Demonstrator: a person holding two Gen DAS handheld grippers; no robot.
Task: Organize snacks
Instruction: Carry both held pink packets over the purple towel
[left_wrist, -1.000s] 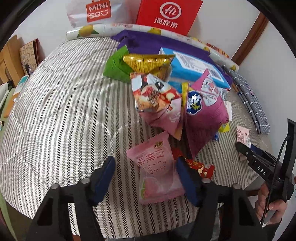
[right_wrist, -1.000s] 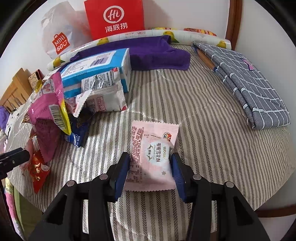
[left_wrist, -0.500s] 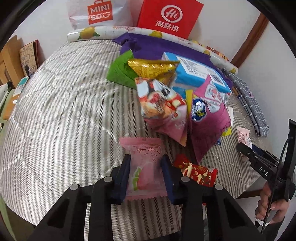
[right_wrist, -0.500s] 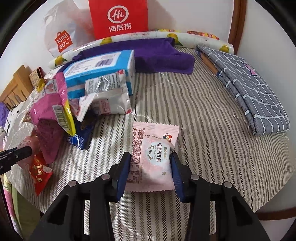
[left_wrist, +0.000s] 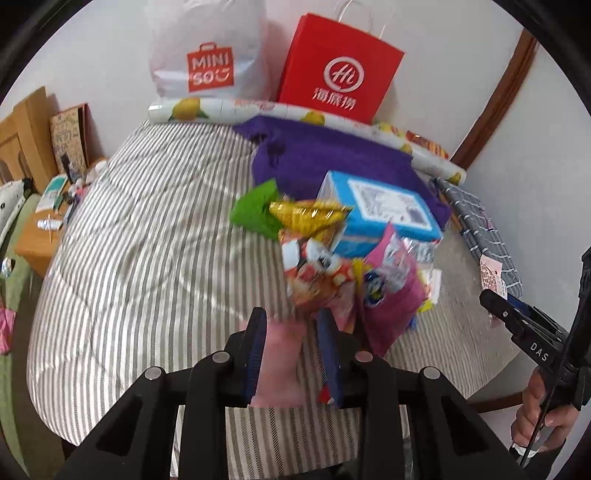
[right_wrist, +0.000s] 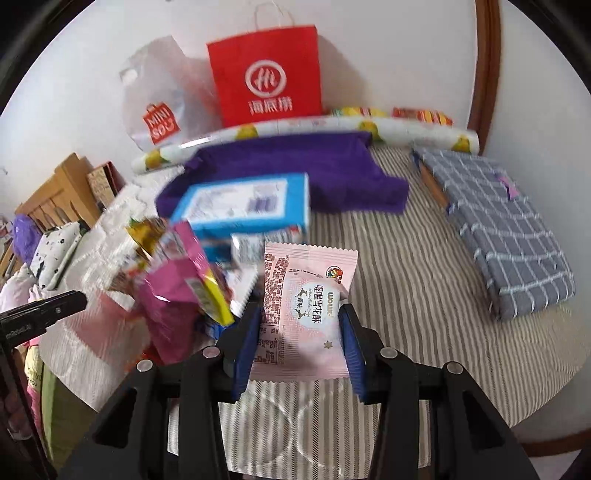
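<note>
My left gripper (left_wrist: 291, 325) is shut on a pink peach snack packet (left_wrist: 280, 363) and holds it above the striped bed cover (left_wrist: 147, 258). My right gripper (right_wrist: 301, 319) is shut on a pale pink snowflake pastry packet (right_wrist: 306, 310), lifted off the cover. A pile of snacks lies mid-bed: a blue box (left_wrist: 380, 210), a gold bag (left_wrist: 310, 214), a green bag (left_wrist: 255, 210), a red-and-white bag (left_wrist: 317, 277) and a magenta bag (left_wrist: 391, 291). The right gripper also shows at the right edge of the left wrist view (left_wrist: 491, 299).
A purple towel (right_wrist: 295, 166) lies behind the pile. A grey checked folded cloth (right_wrist: 506, 236) lies on the right. A red paper bag (right_wrist: 266, 88), a white Miniso bag (left_wrist: 210, 55) and a lemon-print roll (right_wrist: 332, 129) stand along the wall. Wooden furniture (left_wrist: 33, 147) is left.
My left gripper closed on the pink peach packet and lifted it off the cover. My right gripper rose with its pastry packet still held.
</note>
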